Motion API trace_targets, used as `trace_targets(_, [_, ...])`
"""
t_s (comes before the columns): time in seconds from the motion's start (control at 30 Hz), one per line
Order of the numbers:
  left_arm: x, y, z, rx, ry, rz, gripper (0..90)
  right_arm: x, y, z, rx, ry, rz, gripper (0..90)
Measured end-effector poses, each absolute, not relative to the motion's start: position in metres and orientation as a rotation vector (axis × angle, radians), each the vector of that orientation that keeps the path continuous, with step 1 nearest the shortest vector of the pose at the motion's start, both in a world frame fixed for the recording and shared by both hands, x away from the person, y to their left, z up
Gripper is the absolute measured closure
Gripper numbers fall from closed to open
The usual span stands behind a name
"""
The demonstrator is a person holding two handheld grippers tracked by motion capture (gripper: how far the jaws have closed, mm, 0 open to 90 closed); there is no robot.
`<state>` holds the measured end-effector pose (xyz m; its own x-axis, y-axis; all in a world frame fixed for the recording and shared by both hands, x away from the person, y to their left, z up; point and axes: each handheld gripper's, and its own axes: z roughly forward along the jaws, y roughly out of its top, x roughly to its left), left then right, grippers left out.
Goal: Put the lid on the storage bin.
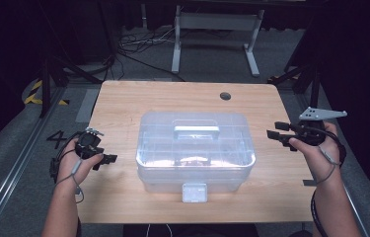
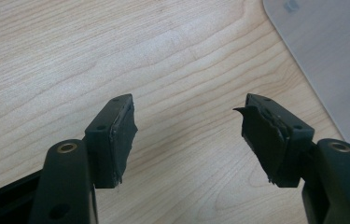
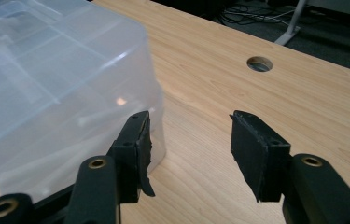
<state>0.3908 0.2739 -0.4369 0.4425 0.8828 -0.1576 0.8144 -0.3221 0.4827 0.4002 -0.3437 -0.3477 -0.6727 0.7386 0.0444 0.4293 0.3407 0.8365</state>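
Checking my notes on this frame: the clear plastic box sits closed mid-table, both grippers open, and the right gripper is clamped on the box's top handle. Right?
Not quite. The right gripper holds nothing: in the high view it hangs right of the clear plastic box, away from the handle. The left gripper is open too.

Box [image 1: 196,148] mid-table [image 1: 123,98], grippers apparently flanking.

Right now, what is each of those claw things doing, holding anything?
Left gripper: jaws open, empty, above bare table.
Right gripper: jaws open, empty, beside the clear plastic box.
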Motion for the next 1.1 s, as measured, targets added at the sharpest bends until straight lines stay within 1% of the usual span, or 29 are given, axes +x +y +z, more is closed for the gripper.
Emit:
trace_targets(0.1, [0.392, 0.273, -0.437, 2.202, 1.420, 0.176, 35.1, 0.406, -0.349, -0.357, 1.090, 2.250, 1.244, 45.1])
trace_targets(0.27, [0.394, 0.271, -0.438, 2.203, 1.415, 0.178, 34.9, 0.415, -0.357, -0.371, 1.139, 2.239, 1.225, 44.0])
trace_targets(0.67, [0.399, 0.268, -0.440, 2.212, 1.386, 0.185, 33.7, 0.434, -0.368, -0.406, 1.164, 2.245, 1.206, 40.3])
trace_targets(0.7, [0.399, 0.268, -0.440, 2.212, 1.384, 0.181, 33.6, 0.438, -0.370, -0.413, 1.164, 2.248, 1.206, 39.2])
trace_targets(0.77, [0.399, 0.269, -0.441, 2.215, 1.381, 0.186, 33.6, 0.439, -0.370, -0.415, 1.165, 2.251, 1.205, 38.8])
trace_targets(1.1, [0.402, 0.269, -0.449, 2.223, 1.389, 0.194, 33.2, 0.452, -0.378, -0.449, 1.192, 2.267, 1.184, 33.5])
